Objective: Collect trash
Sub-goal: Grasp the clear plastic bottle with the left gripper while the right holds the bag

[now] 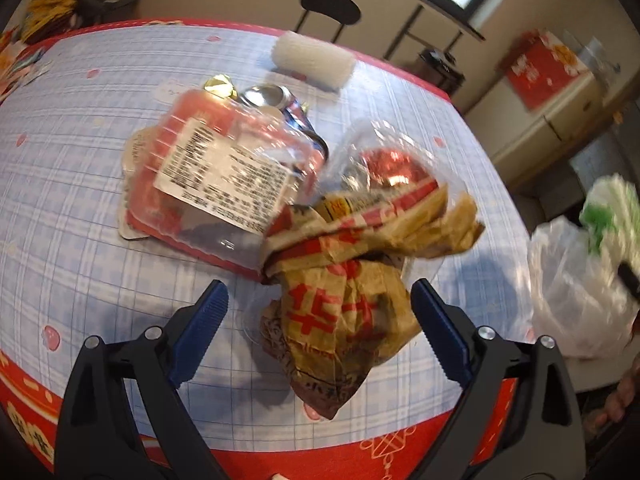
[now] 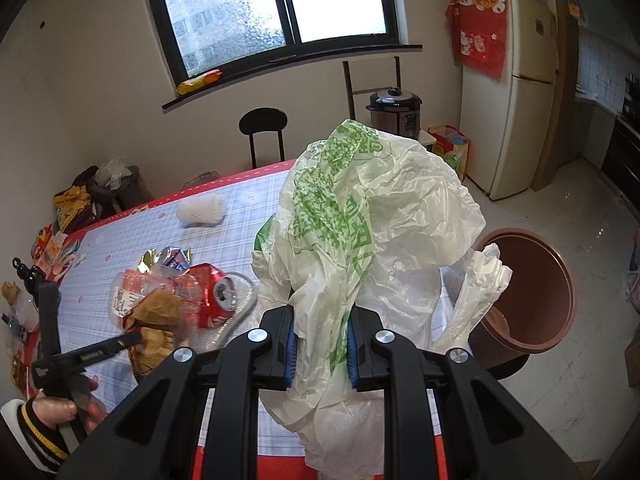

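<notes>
Trash: crumpled brown-and-red paper wrapper (image 1: 352, 280), clear plastic box (image 1: 224, 168), red can (image 2: 212, 296), uncollected on tabletop (image 1: 80, 128). My left hand-held gripper (image 1: 320, 332) released; right hand-held gripper (image 2: 320, 348) clenching white-green plastic bag (image 2: 360, 216).

Beige plaster walls. Dark-framed frosted window (image 2: 276, 8) on far wall, daylight through it, dark sill below. Round-backed black metal chair (image 2: 263, 126) beneath, at far edge of table with blue plaid, red-bordered cloth (image 2: 132, 236). Cream two-door fridge (image 2: 520, 92) far right, red cloth draped over top. Glossy pale tiled floor (image 2: 588, 240). Dark pressure cooker (image 2: 395, 114) beside fridge.
</notes>
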Available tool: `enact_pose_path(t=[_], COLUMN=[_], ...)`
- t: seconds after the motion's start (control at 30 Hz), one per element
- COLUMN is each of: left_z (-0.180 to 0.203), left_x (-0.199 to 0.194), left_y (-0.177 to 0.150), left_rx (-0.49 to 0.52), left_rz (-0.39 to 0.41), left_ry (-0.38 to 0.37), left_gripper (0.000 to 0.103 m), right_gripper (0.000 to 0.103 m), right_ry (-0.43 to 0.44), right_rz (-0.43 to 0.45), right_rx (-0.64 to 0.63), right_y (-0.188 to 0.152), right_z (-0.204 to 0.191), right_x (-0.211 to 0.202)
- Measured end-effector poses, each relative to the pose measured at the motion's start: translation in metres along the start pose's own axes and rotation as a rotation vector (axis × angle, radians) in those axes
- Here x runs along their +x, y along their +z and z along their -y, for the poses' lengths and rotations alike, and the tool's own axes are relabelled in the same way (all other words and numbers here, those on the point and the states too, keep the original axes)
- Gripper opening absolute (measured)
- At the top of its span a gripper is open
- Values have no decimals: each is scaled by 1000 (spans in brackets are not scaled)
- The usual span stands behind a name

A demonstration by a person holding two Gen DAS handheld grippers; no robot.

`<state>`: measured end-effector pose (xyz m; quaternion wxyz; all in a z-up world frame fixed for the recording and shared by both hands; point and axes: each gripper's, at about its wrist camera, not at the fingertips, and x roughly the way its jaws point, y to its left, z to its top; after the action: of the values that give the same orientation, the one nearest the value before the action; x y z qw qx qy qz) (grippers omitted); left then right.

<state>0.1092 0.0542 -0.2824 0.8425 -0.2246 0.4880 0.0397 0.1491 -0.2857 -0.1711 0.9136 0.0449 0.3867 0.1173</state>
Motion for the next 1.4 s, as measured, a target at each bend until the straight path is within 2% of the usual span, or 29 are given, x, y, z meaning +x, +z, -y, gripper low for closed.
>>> enact_pose_path(t=[0.13,0.3,0.47,0.63,0.73,0.8,0.87,0.97,1.03,1.1,1.17,1.3,1.33,1.4], left_z=[-28,-82,-118,-150,-166,-174,-177,-168,-158,-154,-156,-161,-159,-151], left_x=[-24,-39,-26,7,15,13,10,11,17,26,33,45,48,51], left_y=[11,14,13,13,17,23,36,58,68,75,84,101,105,106], left_rx=[-89,-267,-418,-583,-612,-585,-490,-232,-50,60,110,115,136,185], left_rz=[82,95,75,56,64,80,88,72,33,-15,-37,-61,-65,-72], left_ry=[12,14,-99,-207,-219,-230,-234,-215,-197,-212,-233,-340,-354,-351], left_gripper=[91,91,91,91,91,91,91,91,91,91,90,90,89,79], right_gripper=[20,20,20,20,20,20,20,20,20,20,20,20,20,20], right_ry=[22,65,82,53,27,6,-9,-30,-42,-50,-59,-81,-85,-92], right_rz=[-14,-35,-53,-61,-69,-70,-73,-79,-84,-91,-99,-118,-122,-129], right_rx=[8,9,-36,-74,-88,-91,-88,-90,-98,-111,-124,-146,-147,-148], right_y=[0,3,7,9,10,10,10,9,9,10,9,7,7,6], right_z=[16,13,-12,-33,-39,-41,-43,-51,-59,-67,-74,-91,-93,-98], right_x=[8,23,32,32,30,27,25,24,24,25,25,27,28,28])
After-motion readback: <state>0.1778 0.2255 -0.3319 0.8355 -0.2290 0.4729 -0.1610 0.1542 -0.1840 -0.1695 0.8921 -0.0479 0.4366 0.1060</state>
